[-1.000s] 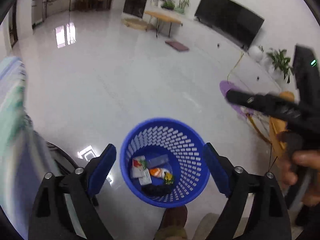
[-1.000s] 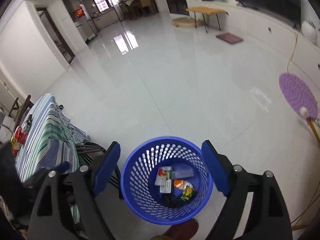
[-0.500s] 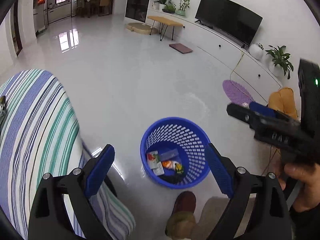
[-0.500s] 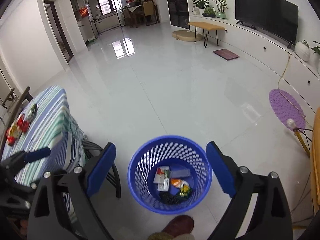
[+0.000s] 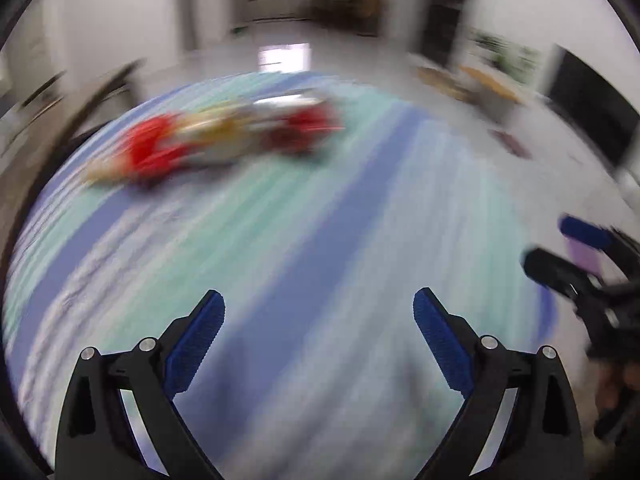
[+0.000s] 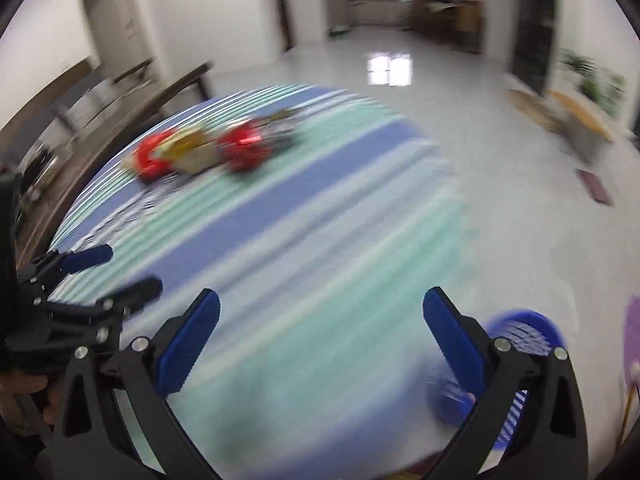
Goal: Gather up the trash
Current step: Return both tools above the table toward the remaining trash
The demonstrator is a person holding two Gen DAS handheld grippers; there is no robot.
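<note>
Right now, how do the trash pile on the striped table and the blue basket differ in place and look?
The trash pile lies on the striped tablecloth, far from both open grippers; the blue basket stands on the floor beside the table. The pile is red and yellow; the basket is blue mesh. Both are motion-blurred.

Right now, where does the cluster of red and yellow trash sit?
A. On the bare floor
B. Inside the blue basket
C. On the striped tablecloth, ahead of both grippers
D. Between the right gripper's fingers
C: the blurred red and yellow trash lies on the striped tablecloth, ahead of the open, empty left gripper and right gripper; the blue basket stands apart on the floor.
</note>
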